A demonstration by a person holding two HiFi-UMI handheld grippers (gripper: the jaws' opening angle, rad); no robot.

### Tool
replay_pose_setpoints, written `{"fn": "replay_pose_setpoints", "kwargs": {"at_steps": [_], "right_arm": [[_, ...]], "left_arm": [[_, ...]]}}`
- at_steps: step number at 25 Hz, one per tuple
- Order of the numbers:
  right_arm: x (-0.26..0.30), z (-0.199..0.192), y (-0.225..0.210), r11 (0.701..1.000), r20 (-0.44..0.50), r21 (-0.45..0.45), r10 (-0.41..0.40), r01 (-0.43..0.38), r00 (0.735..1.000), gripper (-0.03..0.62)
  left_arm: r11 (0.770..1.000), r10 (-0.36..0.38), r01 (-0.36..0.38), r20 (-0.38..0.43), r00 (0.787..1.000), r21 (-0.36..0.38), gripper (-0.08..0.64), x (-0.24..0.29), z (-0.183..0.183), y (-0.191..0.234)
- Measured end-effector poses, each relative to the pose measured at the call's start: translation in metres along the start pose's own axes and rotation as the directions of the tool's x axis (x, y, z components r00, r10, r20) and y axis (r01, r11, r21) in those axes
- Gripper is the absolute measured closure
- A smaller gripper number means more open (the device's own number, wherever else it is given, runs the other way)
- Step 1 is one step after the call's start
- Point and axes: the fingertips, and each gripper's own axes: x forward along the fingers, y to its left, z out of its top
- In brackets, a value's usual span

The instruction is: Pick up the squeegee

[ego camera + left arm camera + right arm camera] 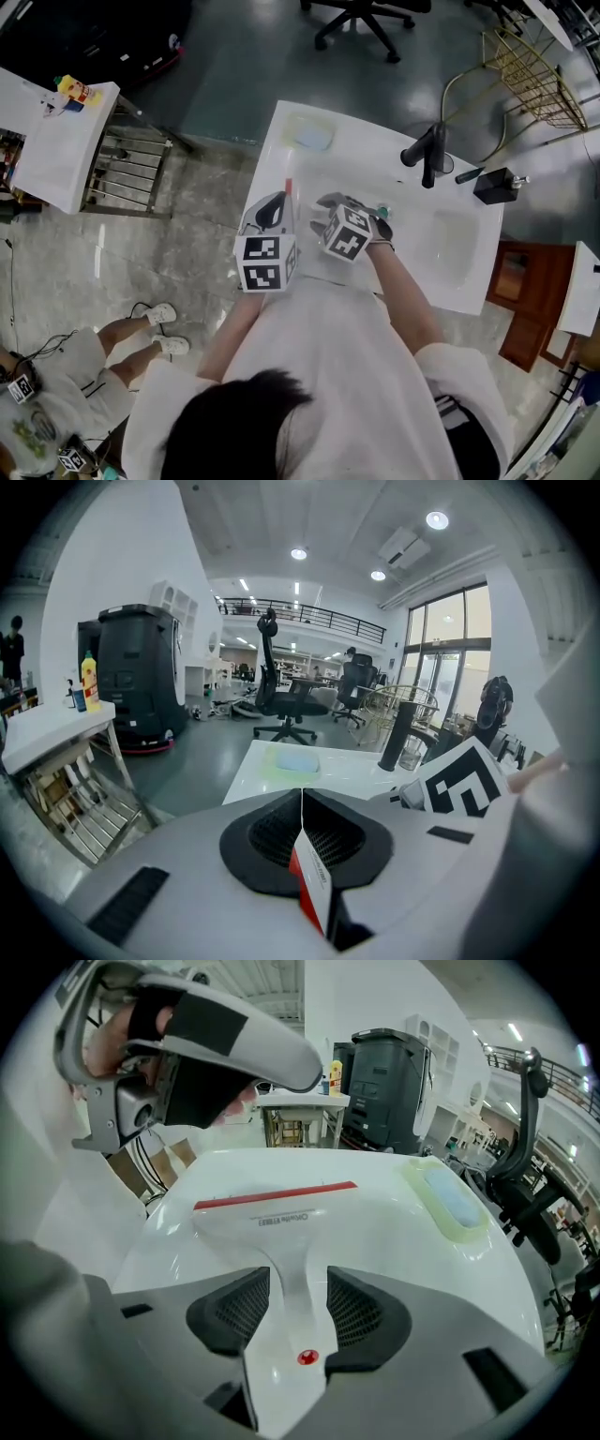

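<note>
Because the left gripper [302, 827] was clamped shut on one end of the squeegee [286, 1241], gripping its blade [277, 1194] edge-on, the tool sat steady over the white sink [394, 1222]. I judged that this was to present the handle [300, 1330]. The right gripper [298, 1312] straddled that handle with its jaws wide apart and the pads not pressing. The long axis ran from the right jaws straight away to the blade, which lay crosswise with its red edge farthest.

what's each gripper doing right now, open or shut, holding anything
Left gripper: closed, empty.
Right gripper: open, astride the handle of the red-edged white plastic squeegee, not gripping it.
</note>
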Motion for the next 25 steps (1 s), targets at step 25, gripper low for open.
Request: {"fn": "replay_pose_setpoints", "kwargs": {"at_steps": [25], "right_arm": [[0.021,0.004,0.003,0.985,-0.046,-0.171,0.009,-0.016,0.999,0.463]], "left_arm": [[1.000,0.031,-0.031,-0.007,0.999,0.002,0.534,-0.004,0.001,0.007]]}}
